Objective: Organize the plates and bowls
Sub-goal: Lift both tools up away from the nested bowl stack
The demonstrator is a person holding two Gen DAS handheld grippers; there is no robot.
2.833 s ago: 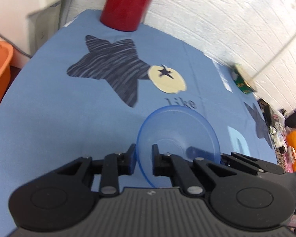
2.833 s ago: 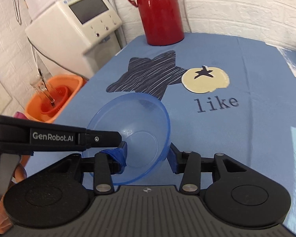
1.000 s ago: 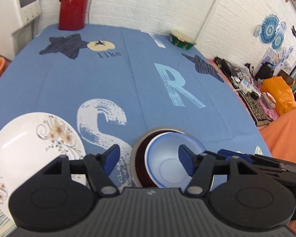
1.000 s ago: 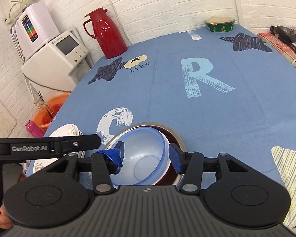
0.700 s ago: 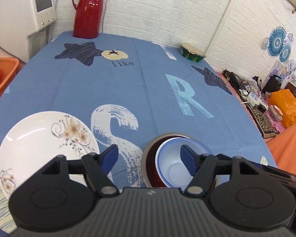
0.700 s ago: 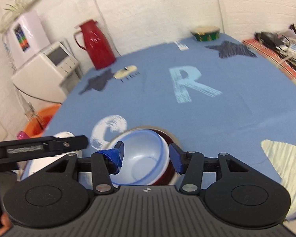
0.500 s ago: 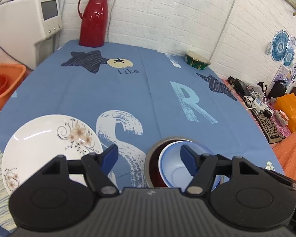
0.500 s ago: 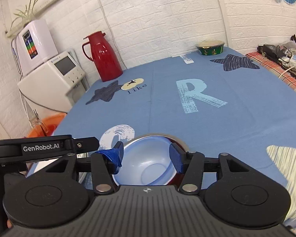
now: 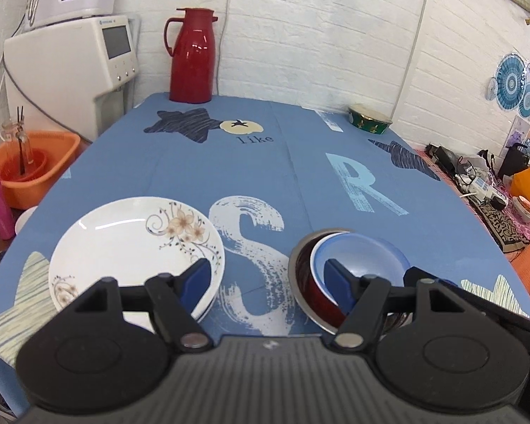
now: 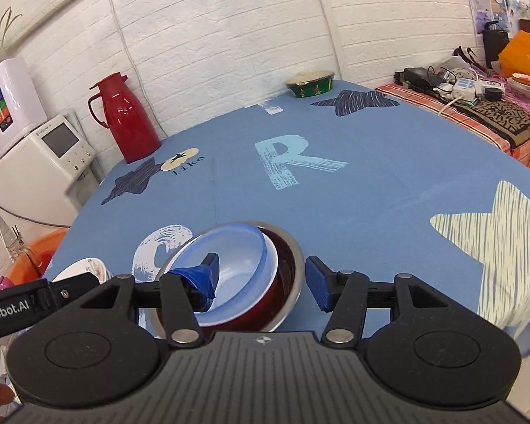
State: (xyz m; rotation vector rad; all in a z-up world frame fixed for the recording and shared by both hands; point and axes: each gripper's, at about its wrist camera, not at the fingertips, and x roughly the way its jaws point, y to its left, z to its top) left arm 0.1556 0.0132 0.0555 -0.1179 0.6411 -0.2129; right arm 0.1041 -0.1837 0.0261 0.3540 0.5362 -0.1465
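blue bowl (image 10: pixel 236 258) nested in red bowl (image 10: pixel 282 282); right gripper (image 10: pixel 265 282) spread

A room in a home
A big table (image 9: pixel 180 176) with a blue cloth, a red jug (image 9: pixel 191 57), a water machine (image 9: pixel 70 67), white brick walls

blue bowl (image 10: pixel 236 247): translucent plastic | outer bowl (image 10: pixel 293 265): shiny metal rim | plate (image 9: pixel 130 240): glossy ceramic

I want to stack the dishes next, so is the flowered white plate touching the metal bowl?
Apart. The left wrist view shows a strip of blue tablecloth, with the big white S on it, between the flowered white plate and the metal bowl.
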